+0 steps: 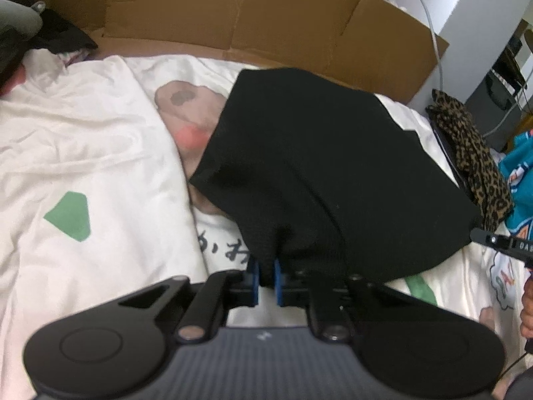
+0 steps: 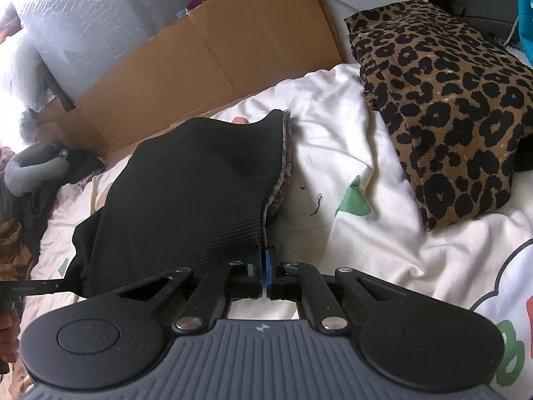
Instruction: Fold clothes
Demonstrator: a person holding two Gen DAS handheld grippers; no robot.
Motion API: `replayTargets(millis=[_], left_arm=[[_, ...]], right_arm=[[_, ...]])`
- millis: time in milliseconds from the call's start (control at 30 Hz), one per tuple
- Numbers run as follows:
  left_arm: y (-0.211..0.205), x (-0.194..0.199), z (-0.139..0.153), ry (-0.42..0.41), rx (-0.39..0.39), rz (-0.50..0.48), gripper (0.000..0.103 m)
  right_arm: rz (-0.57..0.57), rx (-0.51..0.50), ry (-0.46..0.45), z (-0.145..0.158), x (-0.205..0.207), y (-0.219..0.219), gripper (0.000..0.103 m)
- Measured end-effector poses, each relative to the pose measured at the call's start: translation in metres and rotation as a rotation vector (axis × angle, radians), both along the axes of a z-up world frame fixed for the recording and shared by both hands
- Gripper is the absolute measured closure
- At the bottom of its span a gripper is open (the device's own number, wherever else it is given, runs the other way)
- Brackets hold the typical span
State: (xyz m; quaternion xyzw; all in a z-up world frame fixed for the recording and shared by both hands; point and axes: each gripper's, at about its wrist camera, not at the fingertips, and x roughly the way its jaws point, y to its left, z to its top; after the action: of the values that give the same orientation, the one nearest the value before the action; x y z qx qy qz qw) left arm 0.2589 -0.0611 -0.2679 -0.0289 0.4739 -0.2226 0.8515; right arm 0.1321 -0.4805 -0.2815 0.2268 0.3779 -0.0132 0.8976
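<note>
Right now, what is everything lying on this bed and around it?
black garment: one, black, mid-bed, near edge pinched at two spots
bedspread: one, white with green and pink prints, under everything
leopard-print garment: one, brown and black, folded, right of the black garment
teal cloth: one, teal, far right edge
cardboard: brown flattened sheets, behind the bed
cable: one, white, over the cardboard
left tool: black with blue pads, shut on the black garment
right tool: same build, shut on the garment's right corner
</note>
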Motion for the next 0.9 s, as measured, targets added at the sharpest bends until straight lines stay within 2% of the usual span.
replayTargets(millis=[267, 400, 733, 900], left_arm=[[0.001, 0.000, -0.001, 0.004, 0.010, 0.001, 0.095], [0.011, 0.002, -0.004, 0.030, -0.026, 0.066, 0.096], [0.024, 0.002, -0.002, 0.008, 0.006, 0.090, 0.099], [0.029, 0.004, 0.001, 0.005, -0.006, 0.112, 0.100]], right_arm=[[-0.025, 0.005, -0.011, 0.003, -0.001, -0.003, 0.103], [-0.027, -0.001, 0.003, 0.000, 0.000, -0.002, 0.103], [-0.040, -0.012, 0.007, 0.000, 0.001, -0.002, 0.103], [-0.056, 0.030, 0.003, 0.000, 0.002, -0.007, 0.103]])
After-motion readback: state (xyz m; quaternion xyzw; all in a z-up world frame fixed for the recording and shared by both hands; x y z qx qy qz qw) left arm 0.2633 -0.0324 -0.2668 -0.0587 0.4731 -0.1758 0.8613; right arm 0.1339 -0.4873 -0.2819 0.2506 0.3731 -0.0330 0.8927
